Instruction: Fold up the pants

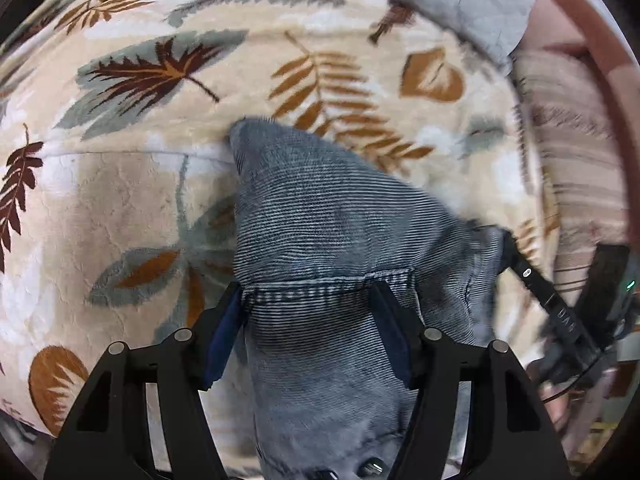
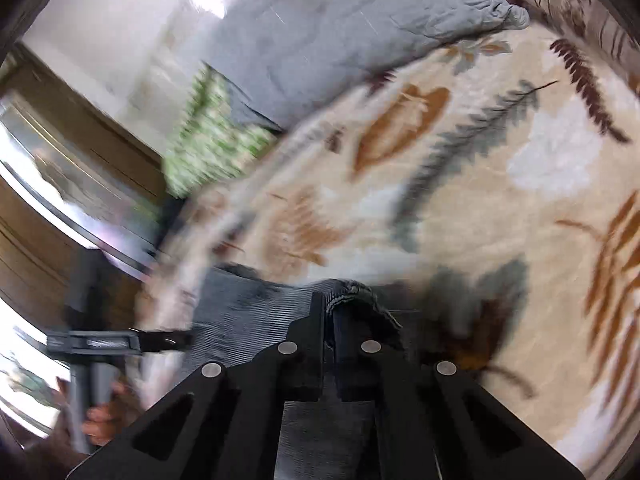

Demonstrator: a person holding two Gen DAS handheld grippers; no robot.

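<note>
The pants are grey-blue ribbed denim (image 1: 320,216), hanging over a leaf-print blanket (image 1: 140,184). My left gripper (image 1: 308,300) has its jaws wide apart with the hemmed edge of the pants lying between them, the fabric draped over the fingers. My right gripper (image 2: 330,312) is shut on a bunched edge of the pants (image 2: 256,304). In the left wrist view the right gripper (image 1: 560,312) shows at the right edge, holding the far side of the fabric. In the right wrist view the left gripper (image 2: 160,340) shows at the lower left, blurred.
A grey pillow (image 2: 340,32) lies at the far end of the blanket, with a green patterned cloth (image 2: 208,136) beside it. A striped cushion (image 1: 572,168) sits at the right. Wooden furniture and a bright window (image 2: 48,184) stand at the left of the right wrist view.
</note>
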